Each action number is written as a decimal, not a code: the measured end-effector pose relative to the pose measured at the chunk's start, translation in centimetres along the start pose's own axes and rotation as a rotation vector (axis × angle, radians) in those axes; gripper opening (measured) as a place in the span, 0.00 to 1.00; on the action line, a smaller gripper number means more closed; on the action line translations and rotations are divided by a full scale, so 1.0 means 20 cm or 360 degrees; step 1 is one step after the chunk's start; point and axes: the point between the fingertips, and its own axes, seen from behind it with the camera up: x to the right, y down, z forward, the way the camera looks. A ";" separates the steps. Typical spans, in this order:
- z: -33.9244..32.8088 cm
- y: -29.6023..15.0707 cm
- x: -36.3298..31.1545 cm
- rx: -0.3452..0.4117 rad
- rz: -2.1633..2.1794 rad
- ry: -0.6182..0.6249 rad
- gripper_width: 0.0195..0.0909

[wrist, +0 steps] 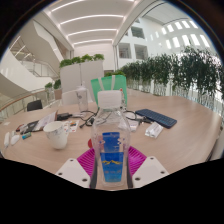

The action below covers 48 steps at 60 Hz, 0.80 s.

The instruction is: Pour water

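I have the gripper (111,160) clenched on a clear plastic water bottle with a blue label (111,140): both magenta pads (90,158) press against its sides, and the bottle stands upright between my fingers, its long axis running straight up to the cap. It appears lifted a little above the light wooden table (150,135), though I cannot tell whether its base, hidden below the fingers, is clear of the surface.

What matters for the pour is the white ceramic mug (58,134). It sits on the table to the left of my fingers and a little beyond them, near but apart from the bottle, mouth up. I judge it to be the receiving vessel, so the bottle must travel leftward and then tilt with its neck toward the mug. I cannot tell if the cap is off; if it is on, nothing will flow.

Beyond the fingers to the right lies a dark flat tablet-like slab (156,118), well out of the way.
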 end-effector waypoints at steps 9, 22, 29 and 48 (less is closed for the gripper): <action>0.01 -0.12 0.04 -0.0104 -0.0037 0.0043 0.25; 0.11 -0.77 -0.03 0.0023 -0.1139 0.0247 0.25; 0.29 -0.91 -0.24 0.0079 -0.1842 0.0394 0.25; 0.48 -0.82 -0.59 -0.0112 -0.3546 0.0549 0.25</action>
